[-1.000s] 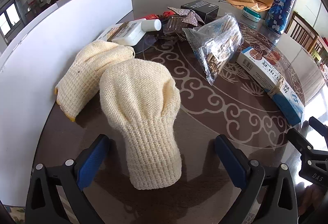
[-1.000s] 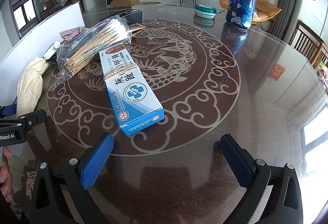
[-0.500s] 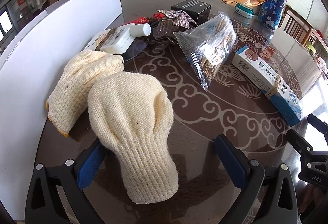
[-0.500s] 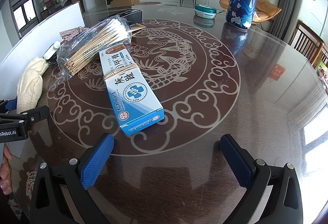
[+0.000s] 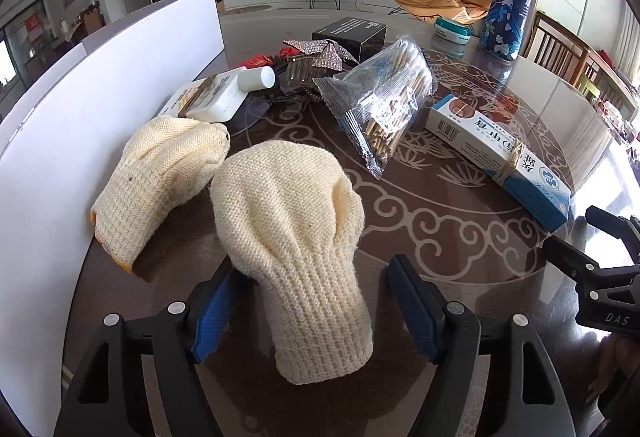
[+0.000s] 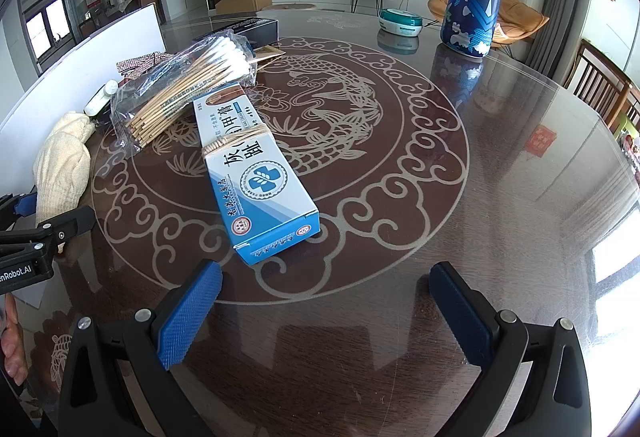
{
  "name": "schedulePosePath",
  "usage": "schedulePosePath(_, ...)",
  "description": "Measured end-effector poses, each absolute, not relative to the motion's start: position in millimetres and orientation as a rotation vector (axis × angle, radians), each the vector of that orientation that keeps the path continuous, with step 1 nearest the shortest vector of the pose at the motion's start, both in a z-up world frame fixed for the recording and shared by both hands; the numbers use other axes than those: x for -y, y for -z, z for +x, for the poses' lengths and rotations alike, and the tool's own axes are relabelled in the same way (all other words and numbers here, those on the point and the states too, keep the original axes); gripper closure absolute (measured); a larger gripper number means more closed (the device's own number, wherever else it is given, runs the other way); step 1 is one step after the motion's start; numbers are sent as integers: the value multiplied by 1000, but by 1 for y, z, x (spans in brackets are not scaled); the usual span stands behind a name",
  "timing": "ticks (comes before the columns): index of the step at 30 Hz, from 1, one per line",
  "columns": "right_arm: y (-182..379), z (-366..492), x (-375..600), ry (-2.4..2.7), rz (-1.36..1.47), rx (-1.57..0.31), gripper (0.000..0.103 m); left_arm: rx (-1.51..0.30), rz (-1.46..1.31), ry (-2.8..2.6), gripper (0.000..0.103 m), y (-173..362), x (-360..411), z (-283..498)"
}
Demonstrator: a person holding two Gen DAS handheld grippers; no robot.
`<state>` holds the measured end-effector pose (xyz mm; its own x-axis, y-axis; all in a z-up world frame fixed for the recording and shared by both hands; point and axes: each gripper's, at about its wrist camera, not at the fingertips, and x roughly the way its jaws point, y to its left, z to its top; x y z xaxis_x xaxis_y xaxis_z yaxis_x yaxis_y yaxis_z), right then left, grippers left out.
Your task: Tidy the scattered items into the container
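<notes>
My left jaws [image 5: 312, 301] are closing around a cream knitted glove [image 5: 288, 237] at lower centre; my right jaws [image 6: 326, 311] stand wide over the bare counter [image 6: 500, 165].

On the table [image 5: 460, 245], the near glove [image 5: 288, 237] lies between the closing jaws of the left gripper [image 5: 310, 313], its cuff nearest the camera. A second glove [image 5: 160, 181] lies just left of it, against the white board [image 5: 60, 141]. Right of the gloves lies the swab bag [image 5: 388, 105], and right of that the box [image 5: 500, 157]. The bottle [image 5: 220, 97] lies behind the gloves.
</notes>
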<state>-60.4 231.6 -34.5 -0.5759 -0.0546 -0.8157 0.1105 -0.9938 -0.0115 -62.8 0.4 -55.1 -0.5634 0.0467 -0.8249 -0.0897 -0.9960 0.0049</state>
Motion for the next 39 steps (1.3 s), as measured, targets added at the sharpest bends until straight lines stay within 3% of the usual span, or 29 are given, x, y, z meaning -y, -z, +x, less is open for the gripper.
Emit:
schedulePosePath(3, 35, -60, -232, 2707, 1398, -93, 0, -85, -1421, -2699, 48, 53, -2, -58)
schedulePosePath(21, 35, -60, -232, 2707, 1398, -93, 0, -129, -1403, -2639, 47, 54, 2, -21)
schedulePosePath(24, 35, -60, -232, 2707, 1398, -93, 0, -131, -1403, -2644, 42, 54, 3, -20)
schedulePosePath(28, 35, -60, -232, 2705, 1399, -93, 0, -119, -1402, -2652, 22, 58, 11, -16)
schedulePosePath(31, 33, -60, -227, 2618, 1402, -138, 0, -114, -1394, -2659, 13, 60, 21, -12)
schedulePosePath(39, 1, -58, -176, 2402, 1232, -433, 0, -102, -1401, -2674, 6, 62, 28, -13)
